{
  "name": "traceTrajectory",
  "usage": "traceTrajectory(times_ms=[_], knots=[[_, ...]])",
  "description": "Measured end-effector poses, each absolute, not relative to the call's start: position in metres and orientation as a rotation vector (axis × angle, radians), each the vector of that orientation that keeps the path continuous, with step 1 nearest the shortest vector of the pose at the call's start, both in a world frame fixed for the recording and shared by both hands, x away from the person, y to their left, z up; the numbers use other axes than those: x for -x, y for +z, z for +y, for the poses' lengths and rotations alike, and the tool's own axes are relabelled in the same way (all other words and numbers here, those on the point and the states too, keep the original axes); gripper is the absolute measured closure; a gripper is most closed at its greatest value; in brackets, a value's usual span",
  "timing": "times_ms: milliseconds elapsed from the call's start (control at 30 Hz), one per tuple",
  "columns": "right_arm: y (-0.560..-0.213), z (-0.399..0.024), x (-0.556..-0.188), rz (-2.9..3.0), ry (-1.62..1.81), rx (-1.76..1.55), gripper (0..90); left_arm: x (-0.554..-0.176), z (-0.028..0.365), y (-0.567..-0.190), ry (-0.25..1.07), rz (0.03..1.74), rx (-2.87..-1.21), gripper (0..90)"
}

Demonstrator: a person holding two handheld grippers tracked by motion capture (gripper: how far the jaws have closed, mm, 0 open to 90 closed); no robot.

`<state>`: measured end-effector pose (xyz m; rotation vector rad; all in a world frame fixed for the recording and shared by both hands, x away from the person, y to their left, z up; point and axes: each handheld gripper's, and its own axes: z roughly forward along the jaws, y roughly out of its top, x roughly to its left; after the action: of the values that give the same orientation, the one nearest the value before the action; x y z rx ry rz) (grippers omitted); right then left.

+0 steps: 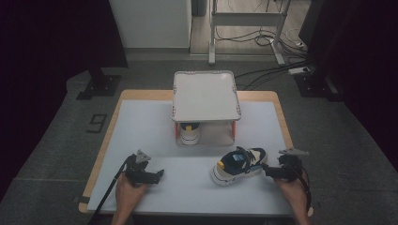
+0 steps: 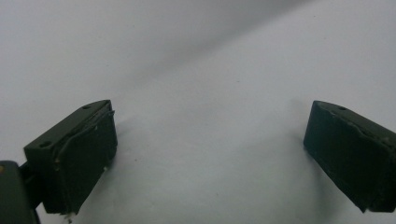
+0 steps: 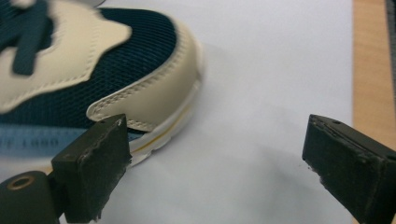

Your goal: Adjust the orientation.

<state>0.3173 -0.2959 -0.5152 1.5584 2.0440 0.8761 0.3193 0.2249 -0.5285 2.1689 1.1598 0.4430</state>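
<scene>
High view: second shoe under tray; right gripper view: sneaker stitching (both jaws wide, empty).

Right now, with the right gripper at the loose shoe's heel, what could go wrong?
1. The right gripper is open and off-centre: the navy and cream sneaker lies outside its left finger, so closing may nudge it, not grip.
2. The second sneaker already stands under the white tray shelf; sliding this one in could hit it.
</scene>
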Motion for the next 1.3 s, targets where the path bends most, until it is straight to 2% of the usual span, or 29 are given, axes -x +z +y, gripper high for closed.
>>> traceTrajectory(times_ms=[300,433,533,800,933,1033,1300], knots=[[-0.518,-0.285,-0.366,1.974,0.9,-1.62,11.1,-0.32,0.225,-0.529,0.442,1.161,-2.168,2.4],[-0.513,-0.281,-0.373,2.001,0.9,-1.608,12.6,-0.319,0.225,-0.529,0.444,1.16,-2.167,2.5],[-0.501,-0.281,-0.355,2.011,0.938,-1.569,12.6,-0.319,0.225,-0.529,0.443,1.16,-2.167,2.5],[-0.485,-0.279,-0.277,2.11,0.995,-1.461,12.2,-0.319,0.225,-0.529,0.444,1.16,-2.167,2.5],[-0.481,-0.263,-0.25,2.16,1.064,-1.429,7.0,-0.319,0.225,-0.529,0.445,1.16,-2.167,2.5],[-0.48,-0.239,-0.242,2.187,1.101,-1.398,0.0,-0.319,0.225,-0.529,0.445,1.159,-2.167,2.5],[-0.487,-0.19,-0.259,2.15,1.073,-1.389,0.0,-0.319,0.225,-0.529,0.447,1.157,-2.168,2.7]])
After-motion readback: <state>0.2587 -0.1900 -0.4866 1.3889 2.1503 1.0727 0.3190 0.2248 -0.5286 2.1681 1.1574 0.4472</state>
